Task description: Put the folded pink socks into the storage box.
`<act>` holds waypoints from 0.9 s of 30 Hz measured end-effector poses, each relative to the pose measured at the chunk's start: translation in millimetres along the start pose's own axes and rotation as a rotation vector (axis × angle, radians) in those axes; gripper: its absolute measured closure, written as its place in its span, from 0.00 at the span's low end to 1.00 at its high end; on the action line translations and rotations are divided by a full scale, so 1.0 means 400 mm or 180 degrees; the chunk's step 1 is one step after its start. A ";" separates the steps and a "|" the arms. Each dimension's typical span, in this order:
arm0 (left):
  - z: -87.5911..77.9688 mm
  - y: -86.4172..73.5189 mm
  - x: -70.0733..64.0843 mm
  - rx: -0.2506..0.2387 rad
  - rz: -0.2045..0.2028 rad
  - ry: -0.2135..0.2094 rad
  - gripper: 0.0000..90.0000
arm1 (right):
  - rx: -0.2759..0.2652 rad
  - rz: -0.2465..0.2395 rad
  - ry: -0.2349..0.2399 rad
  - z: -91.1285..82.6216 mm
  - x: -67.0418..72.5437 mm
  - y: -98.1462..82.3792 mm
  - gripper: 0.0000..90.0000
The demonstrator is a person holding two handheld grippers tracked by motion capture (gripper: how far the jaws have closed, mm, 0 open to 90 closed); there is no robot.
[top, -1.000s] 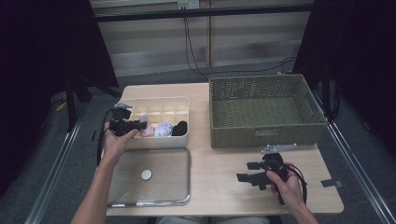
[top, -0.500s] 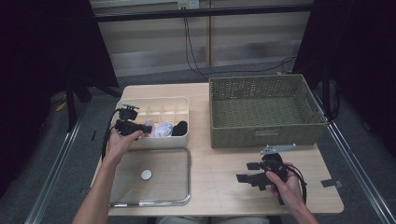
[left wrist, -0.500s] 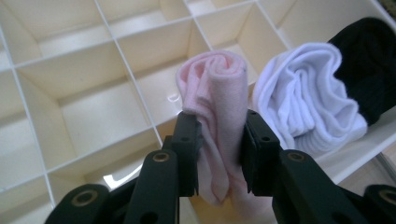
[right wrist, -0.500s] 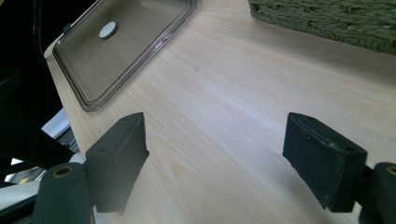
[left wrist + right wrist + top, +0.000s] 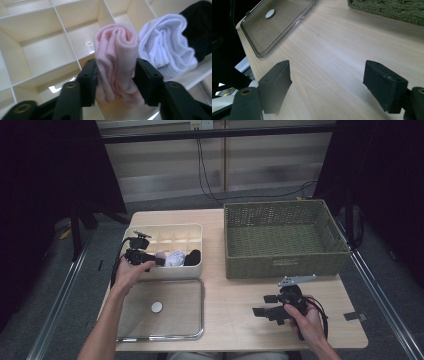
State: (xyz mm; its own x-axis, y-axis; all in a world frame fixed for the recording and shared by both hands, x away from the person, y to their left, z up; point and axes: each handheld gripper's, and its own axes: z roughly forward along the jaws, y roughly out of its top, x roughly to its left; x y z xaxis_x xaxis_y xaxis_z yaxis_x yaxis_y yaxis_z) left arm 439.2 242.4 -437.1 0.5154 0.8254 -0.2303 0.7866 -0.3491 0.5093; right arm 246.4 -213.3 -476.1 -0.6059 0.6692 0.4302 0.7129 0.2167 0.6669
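Observation:
A rolled pink sock [image 5: 116,62] stands in a front compartment of the cream divided box [image 5: 165,232]. My left gripper [image 5: 116,72] straddles the roll. Its jaws have just been opening, and the pads sit at the roll's sides without squeezing it. A white sock [image 5: 167,52] and a black sock [image 5: 197,30] lie rolled in the cells beside it. In the high view the left gripper [image 5: 160,261] reaches into the box from its left, beside the pink sock [image 5: 161,255]. My right gripper [image 5: 265,305] rests open and empty low over the table, near its front right.
A clear lid [image 5: 160,335] with a white disc lies on the table in front of the box; the right gripper view shows the lid [image 5: 274,27] ahead. A green woven basket [image 5: 285,240] stands at the back right. Bare tabletop [image 5: 332,50] lies under the right gripper.
The left hand has edged slightly right along the box's front row, toward the socks. The right hand has stayed where it was.

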 end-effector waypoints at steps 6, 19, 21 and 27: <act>-0.028 0.028 -0.003 -0.0101 -0.0012 0.0065 0.47 | 0.0005 -0.0003 0.0006 0.002 -0.002 0.000 0.24; -0.016 0.044 -0.001 0.0051 0.0187 -0.0064 0.81 | 0.0112 -0.0042 0.0018 0.013 0.002 -0.005 0.24; -0.022 0.041 0.003 0.0089 0.0177 -0.0073 0.81 | 0.0117 -0.0041 0.0010 0.014 0.002 -0.005 0.24; 0.002 0.026 0.009 0.0186 0.0157 -0.0061 0.81 | 0.0131 -0.0044 0.0012 0.019 0.003 -0.002 0.24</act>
State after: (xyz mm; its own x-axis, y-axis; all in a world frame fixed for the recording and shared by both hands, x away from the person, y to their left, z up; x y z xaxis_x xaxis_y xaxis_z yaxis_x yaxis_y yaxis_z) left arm 449.5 241.4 -433.3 0.5599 0.7982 -0.2223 0.7784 -0.4149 0.4711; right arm 247.8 -207.2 -480.8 -0.6171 0.6633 0.4233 0.7182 0.2550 0.6474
